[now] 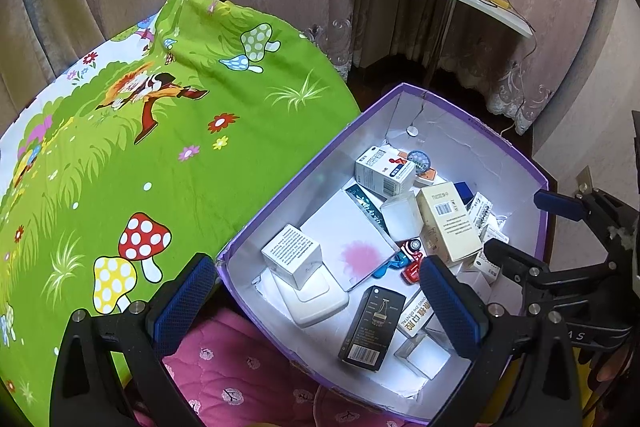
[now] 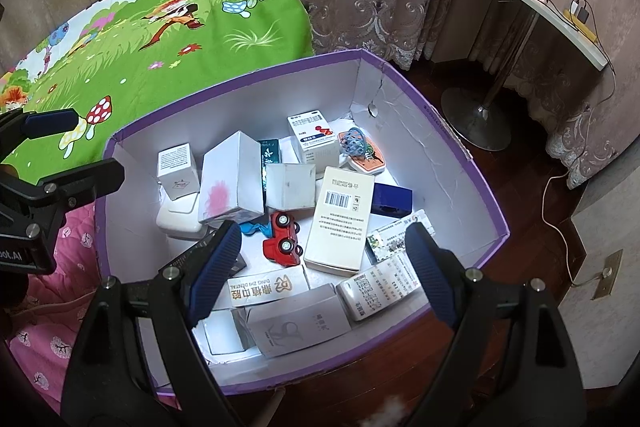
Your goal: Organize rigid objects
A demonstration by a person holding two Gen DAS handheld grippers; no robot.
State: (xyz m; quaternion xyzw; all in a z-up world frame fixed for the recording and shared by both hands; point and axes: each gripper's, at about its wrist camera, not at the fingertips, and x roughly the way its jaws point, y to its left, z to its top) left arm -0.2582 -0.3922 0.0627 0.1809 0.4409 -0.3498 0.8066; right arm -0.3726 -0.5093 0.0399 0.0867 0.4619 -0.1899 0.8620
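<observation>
A purple-rimmed box (image 2: 460,143), white inside, holds several small cartons, a red toy car (image 2: 282,239), a blue block (image 2: 392,201), a tall cream carton (image 2: 340,219) and a black carton (image 1: 370,327). The box also shows in the left wrist view (image 1: 472,119). My right gripper (image 2: 320,263) is open and empty, hovering over the box's near half, above the toy car. My left gripper (image 1: 316,297) is open and empty at the box's left near corner, one finger outside the wall, one inside. The right gripper also shows at the left wrist view's right edge (image 1: 532,227).
A green cartoon-print cloth (image 1: 180,147) covers the surface left of the box. A pink quilt (image 1: 224,367) lies below it. A white shelf table (image 2: 540,7) with small items stands at the back right before curtains. A cable runs over the dark wood floor (image 2: 532,211).
</observation>
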